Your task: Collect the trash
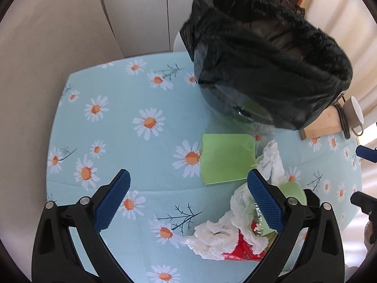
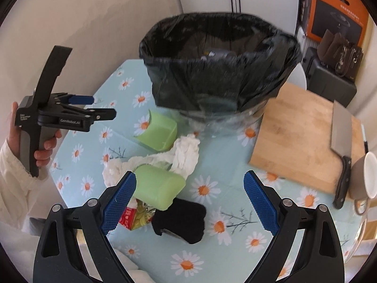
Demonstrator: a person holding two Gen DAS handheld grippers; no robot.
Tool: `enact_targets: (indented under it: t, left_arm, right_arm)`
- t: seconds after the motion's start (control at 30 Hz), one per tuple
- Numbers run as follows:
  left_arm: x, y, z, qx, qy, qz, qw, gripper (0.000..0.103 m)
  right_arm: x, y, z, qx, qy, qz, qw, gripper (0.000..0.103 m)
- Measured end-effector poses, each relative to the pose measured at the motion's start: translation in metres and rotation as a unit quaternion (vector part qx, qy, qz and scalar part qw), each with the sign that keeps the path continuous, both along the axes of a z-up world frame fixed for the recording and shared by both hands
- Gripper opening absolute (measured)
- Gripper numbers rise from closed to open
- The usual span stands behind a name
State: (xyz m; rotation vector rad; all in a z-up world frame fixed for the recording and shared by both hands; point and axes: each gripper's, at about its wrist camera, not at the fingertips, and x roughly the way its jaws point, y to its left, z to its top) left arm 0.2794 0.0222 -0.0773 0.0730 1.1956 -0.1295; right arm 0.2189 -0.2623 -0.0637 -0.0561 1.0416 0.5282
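Observation:
A bin lined with a black bag (image 1: 266, 66) stands on the daisy tablecloth; it also shows in the right wrist view (image 2: 219, 70). Trash lies in front of it: a green paper piece (image 1: 226, 159), crumpled white tissue (image 1: 216, 235), a red wrapper (image 1: 242, 247). In the right wrist view I see a green cup-like piece (image 2: 160, 187), a second green piece (image 2: 157, 133), white tissue (image 2: 186, 153), a black sock-like item (image 2: 179, 219) and a red and gold wrapper (image 2: 134, 217). My left gripper (image 1: 188, 186) is open above the trash. My right gripper (image 2: 189, 188) is open above the green piece and black item.
A wooden cutting board (image 2: 304, 136) with a cleaver (image 2: 341, 146) lies right of the bin. A brown mug (image 2: 365, 176) stands at the right edge. An orange box (image 2: 337, 11) and dark bags sit behind. The left gripper in a hand shows at the left (image 2: 59, 115).

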Motion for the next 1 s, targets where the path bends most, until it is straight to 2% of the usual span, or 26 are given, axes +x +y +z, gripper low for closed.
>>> enact_targets:
  t: [0.43, 0.63, 0.9, 1.0]
  left_arm:
    - [0.029, -0.024, -0.062, 0.001, 0.043, -0.064, 0.9971, 0.097]
    - [0.038, -0.042, -0.078, -0.022, 0.058, -0.083, 0.9946, 0.097]
    - [0.049, -0.056, -0.099, -0.047, 0.075, -0.083, 0.9926, 0.097]
    - [0.056, -0.057, -0.106, -0.056, 0.078, -0.075, 0.9926, 0.089]
  right_arm:
    - [-0.005, 0.007, -0.046, 0.000, 0.044, -0.031, 0.999, 0.088]
    - [-0.012, -0.004, -0.061, -0.009, 0.059, -0.055, 0.997, 0.088]
    - [-0.019, -0.020, -0.072, -0.020, 0.077, -0.081, 0.994, 0.088]
    - [-0.022, -0.021, -0.074, -0.026, 0.080, -0.081, 0.993, 0.088]
